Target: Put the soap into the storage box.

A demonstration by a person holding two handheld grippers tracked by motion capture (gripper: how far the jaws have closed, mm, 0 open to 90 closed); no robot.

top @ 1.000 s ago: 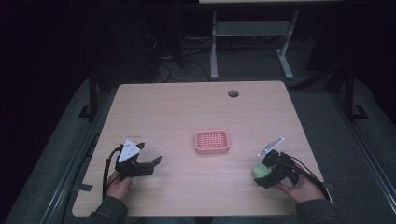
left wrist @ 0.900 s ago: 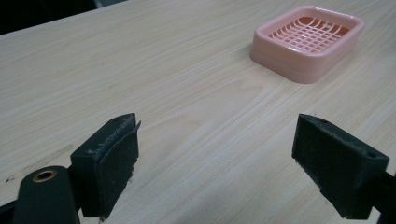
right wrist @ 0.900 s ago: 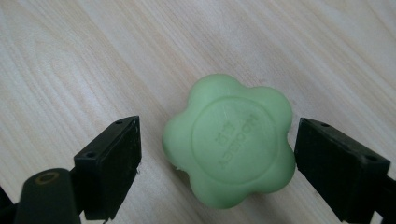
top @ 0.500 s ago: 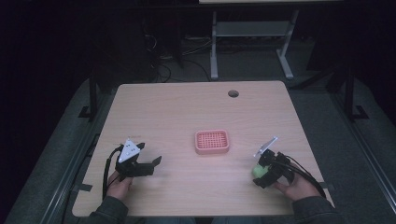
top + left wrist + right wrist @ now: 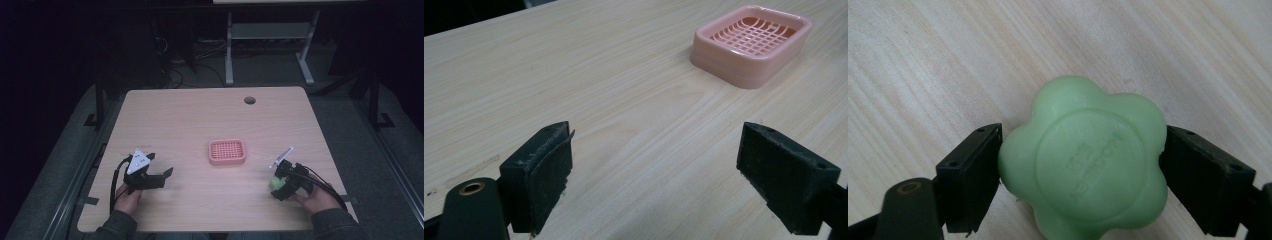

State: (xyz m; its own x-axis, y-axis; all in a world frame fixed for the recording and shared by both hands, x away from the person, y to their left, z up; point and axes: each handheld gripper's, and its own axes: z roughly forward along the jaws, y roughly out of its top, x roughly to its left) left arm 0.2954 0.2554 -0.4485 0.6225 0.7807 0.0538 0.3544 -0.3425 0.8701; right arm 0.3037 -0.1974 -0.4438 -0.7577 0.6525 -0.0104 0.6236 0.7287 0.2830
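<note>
A green flower-shaped soap (image 5: 1085, 162) sits between the two jaws of my right gripper (image 5: 1082, 172), which is shut on it just over the wood table. From the high view the soap (image 5: 275, 183) is a small green spot at the right gripper (image 5: 280, 184), near the table's front right. A pink slotted soap dish (image 5: 227, 151) rests at the table's middle. My left gripper (image 5: 165, 176) is at the front left, open, its jaws wide apart with bare wood between them. In the left gripper view (image 5: 656, 175) the pink dish (image 5: 751, 44) lies ahead to the right.
The light wood table (image 5: 190, 115) has a round cable hole (image 5: 249, 100) near its far edge. Beyond the table stand a metal frame's legs (image 5: 230, 55) and cables on a dark floor. A hand holds each gripper at the table's front edge.
The right gripper with the green soap has shifted slightly left and tilted. The left gripper has stayed in place and open.
</note>
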